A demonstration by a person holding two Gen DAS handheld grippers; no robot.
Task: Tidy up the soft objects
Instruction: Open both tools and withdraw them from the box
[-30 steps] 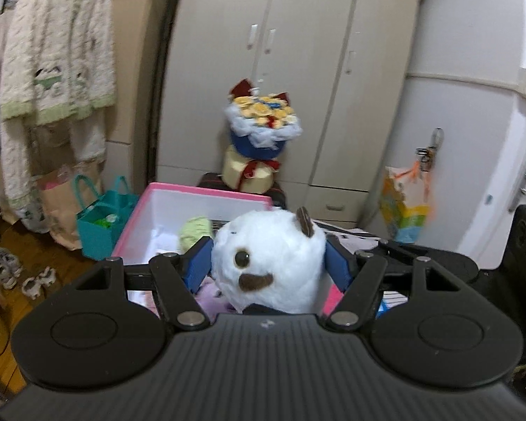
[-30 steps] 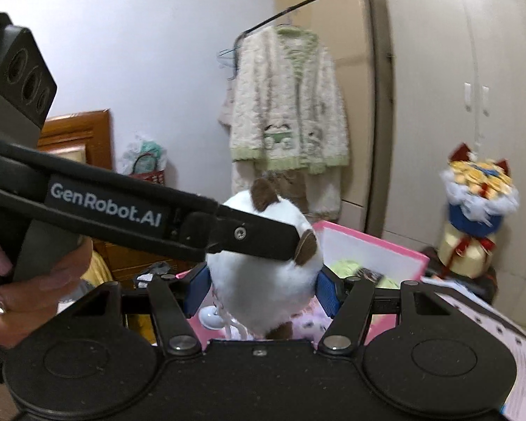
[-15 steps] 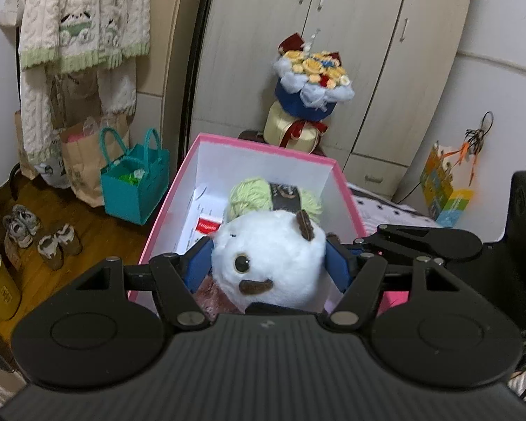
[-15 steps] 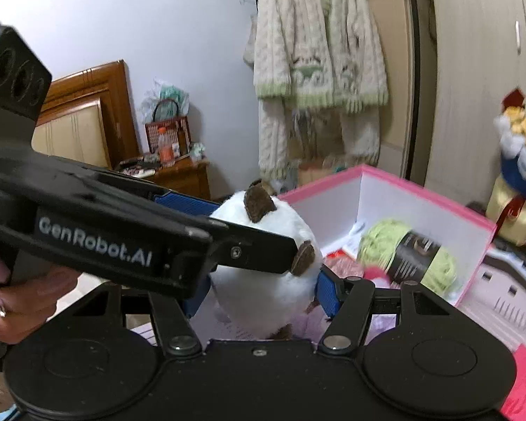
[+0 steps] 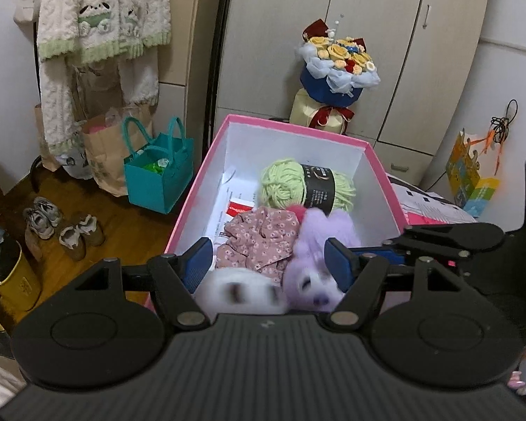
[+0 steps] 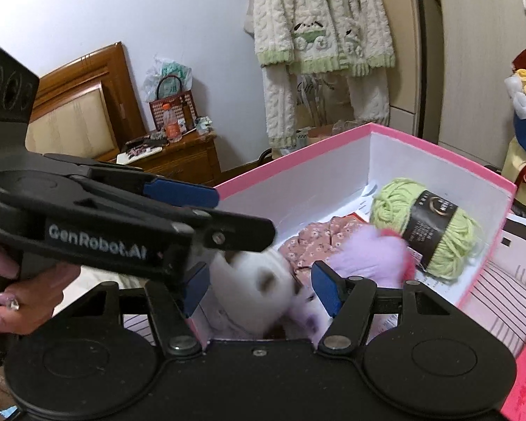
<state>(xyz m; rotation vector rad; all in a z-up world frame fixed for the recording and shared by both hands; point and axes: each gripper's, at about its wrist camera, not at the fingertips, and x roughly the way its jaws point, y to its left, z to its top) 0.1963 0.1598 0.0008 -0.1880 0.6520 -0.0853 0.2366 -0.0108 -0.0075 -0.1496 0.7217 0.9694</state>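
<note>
A round white plush (image 5: 240,291) with brown spots shows blurred, low in the near end of the pink box (image 5: 291,128), beside a purple plush (image 5: 319,242) and a floral cloth (image 5: 259,235). A green yarn skein (image 5: 287,182) lies further back. My left gripper (image 5: 266,259) hangs over the box, its jaws opening, the blue pads clear of the white plush below. In the right wrist view my right gripper (image 6: 259,286) is also opening; the white plush (image 6: 256,287) sits loose between its pads. The left gripper's fingers (image 6: 193,226) cross just above it.
A teal bag (image 5: 157,175), a paper bag (image 5: 101,154), shoes (image 5: 63,224) and a yellow bin (image 5: 3,273) stand on the wood floor left of the box. A flower bouquet (image 5: 336,66) stands behind it by the wardrobe. A hand (image 6: 17,298) holds the left gripper.
The white plush was clamped between the pads of both grippers; now it has dropped lower into the box and blurs. Both pairs of jaws stand wider, and the purple plush and cloth show.
</note>
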